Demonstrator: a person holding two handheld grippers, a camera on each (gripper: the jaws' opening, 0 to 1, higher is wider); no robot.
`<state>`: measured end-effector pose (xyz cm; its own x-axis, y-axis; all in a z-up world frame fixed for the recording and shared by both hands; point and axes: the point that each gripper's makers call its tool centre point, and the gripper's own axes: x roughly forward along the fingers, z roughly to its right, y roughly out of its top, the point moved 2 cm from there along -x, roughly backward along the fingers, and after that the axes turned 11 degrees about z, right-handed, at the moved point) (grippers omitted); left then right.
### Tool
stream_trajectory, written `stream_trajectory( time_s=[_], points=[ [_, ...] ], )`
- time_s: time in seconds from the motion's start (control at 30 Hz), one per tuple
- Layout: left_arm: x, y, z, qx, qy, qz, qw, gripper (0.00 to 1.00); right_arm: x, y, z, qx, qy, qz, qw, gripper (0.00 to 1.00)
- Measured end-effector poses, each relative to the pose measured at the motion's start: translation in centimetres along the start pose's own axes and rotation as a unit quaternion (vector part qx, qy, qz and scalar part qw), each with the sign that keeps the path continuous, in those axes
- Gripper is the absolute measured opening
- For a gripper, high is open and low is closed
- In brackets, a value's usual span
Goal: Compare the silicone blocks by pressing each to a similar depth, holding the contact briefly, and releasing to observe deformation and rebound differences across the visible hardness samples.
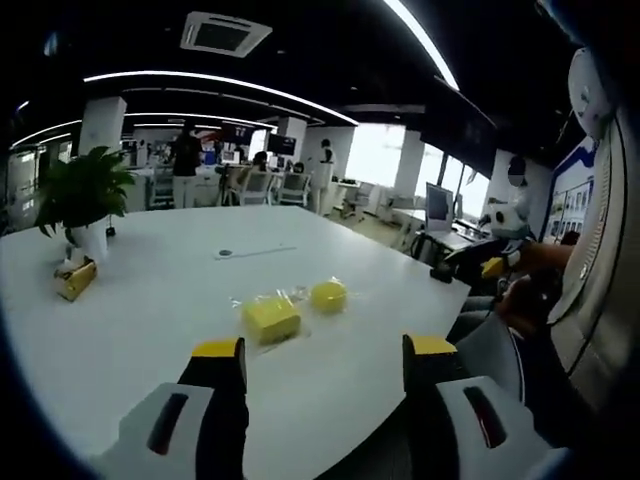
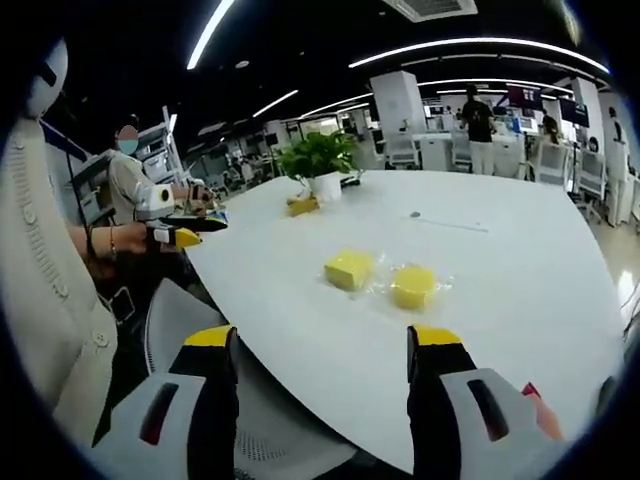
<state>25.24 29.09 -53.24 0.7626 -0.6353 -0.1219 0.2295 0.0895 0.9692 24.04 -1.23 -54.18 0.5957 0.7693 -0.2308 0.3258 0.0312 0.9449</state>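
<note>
Silicone blocks — 2: square block (image 1: 271,317), round block (image 1: 328,295).

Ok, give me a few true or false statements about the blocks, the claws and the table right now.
1. Two yellow blocks, one square and one round, lie on the white table. True.
2. The right claw is pressing the round block. False: it is open, short of both blocks.
3. The left claw holds the square block. False: it is open and empty.
4. A plant stands farther along the table. True.
</note>
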Motion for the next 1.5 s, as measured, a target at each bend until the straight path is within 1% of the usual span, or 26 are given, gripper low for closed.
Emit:
stream_trajectory(
  time_s=[0.17, 0.27, 0.3, 0.37, 0.47, 0.5, 0.53, 0.67, 0.73, 0.8, 0.9, 0.93, 0.97, 1.0, 1.07, 1.1, 1.13, 1.17, 1.27, 1.3, 1.37, 1.5],
  points=[
    [2.1, 1.0, 1.0, -0.021, -0.016, 0.009, 0.9996, 0.61, 0.4, 0.7, 0.3, 0.007, 0.005, 0.018, 0.9998, 0.64],
    [3.9, 1.7, 1.3, -0.027, -0.024, 0.012, 0.9993, 0.60, 0.7, 0.5, 0.7, 0.010, 0.006, 0.017, 0.9998, 0.64],
    [4.2, 1.8, 1.3, -0.029, -0.025, 0.013, 0.9992, 0.59, 0.7, 0.5, 0.7, 0.012, 0.007, 0.015, 0.9998, 0.64],
    [5.4, 2.1, 1.3, -0.037, -0.027, 0.009, 0.9989, 0.58, 0.8, 0.6, 1.0, 0.014, 0.010, 0.019, 0.9997, 0.64],
    [7.1, 2.5, 1.1, -0.056, -0.032, 0.006, 0.9979, 0.55, 1.2, 0.1, 1.7, 0.013, 0.010, 0.018, 0.9997, 0.64],
    [7.8, 2.8, 0.9, -0.083, -0.025, 0.007, 0.9962, 0.55, 1.3, 0.0, 1.9, 0.014, 0.007, 0.017, 0.9997, 0.64],
    [8.3, 2.9, 0.7, -0.087, -0.026, 0.008, 0.9958, 0.54, 1.4, -0.2, 2.2, 0.016, 0.004, 0.016, 0.9997, 0.64],
    [10.4, 3.3, -0.7, -0.117, -0.019, 0.012, 0.9928, 0.52, 1.6, -0.6, 2.6, 0.026, 0.004, 0.016, 0.9995, 0.63],
    [11.5, 3.1, -1.3, -0.125, -0.016, 0.004, 0.9920, 0.52, 1.8, -0.8, 2.7, 0.028, 0.004, 0.014, 0.9995, 0.63],
    [12.6, 2.9, -1.1, -0.159, -0.023, -0.008, 0.9870, 0.48, 2.1, -1.2, 2.8, 0.028, 0.006, 0.007, 0.9996, 0.63],
    [14.4, 2.7, -1.4, -0.165, -0.022, -0.015, 0.9859, 0.48, 2.4, -1.4, 3.1, 0.038, 0.010, 0.007, 0.9992, 0.63],
    [15.2, 2.5, -1.3, -0.171, -0.027, -0.021, 0.9847, 0.48, 2.5, -1.4, 3.1, 0.038, 0.011, 0.007, 0.9992, 0.63],
    [15.5, 2.4, -1.3, -0.174, -0.028, -0.023, 0.9841, 0.48, 2.6, -1.5, 3.2, 0.039, 0.012, 0.007, 0.9991, 0.63],
    [16.6, 2.2, -1.3, -0.178, -0.029, -0.028, 0.9832, 0.49, 2.7, -1.6, 3.3, 0.043, 0.013, 0.006, 0.9990, 0.63],
    [17.6, 1.7, -1.3, -0.173, -0.032, -0.047, 0.9834, 0.51, 2.8, -1.8, 3.6, 0.046, 0.013, 0.004, 0.9988, 0.62],
    [18.2, 1.3, -1.3, -0.165, -0.034, -0.063, 0.9837, 0.51, 2.9, -1.9, 3.7, 0.047, 0.013, 0.004, 0.9988, 0.62],
    [18.6, 1.2, -1.3, -0.164, -0.035, -0.064, 0.9837, 0.51, 3.0, -2.0, 4.0, 0.052, 0.013, 0.004, 0.9986, 0.62],
    [19.3, 1.1, -1.4, -0.165, -0.040, -0.066, 0.9833, 0.51, 3.0, -2.0, 4.1, 0.054, 0.013, 0.004, 0.9984, 0.62],
    [21.0, 0.6, -1.5, -0.167, -0.046, -0.079, 0.9817, 0.51, 3.2, -2.2, 4.7, 0.061, 0.012, 0.004, 0.9981, 0.62],
    [21.7, 0.2, -1.6, -0.167, -0.049, -0.087, 0.9808, 0.51, 3.3, -2.2, 4.9, 0.062, 0.011, 0.004, 0.9980, 0.62],
    [22.6, -0.2, -1.7, -0.169, -0.050, -0.093, 0.9800, 0.50, 3.5, -2.3, 5.2, 0.066, 0.010, 0.004, 0.9977, 0.62],
    [24.6, -1.6, -2.4, -0.214, -0.036, -0.103, 0.9706, 0.50, 3.8, -2.5, 5.8, 0.074, 0.009, 0.005, 0.9972, 0.61]
  ],
)
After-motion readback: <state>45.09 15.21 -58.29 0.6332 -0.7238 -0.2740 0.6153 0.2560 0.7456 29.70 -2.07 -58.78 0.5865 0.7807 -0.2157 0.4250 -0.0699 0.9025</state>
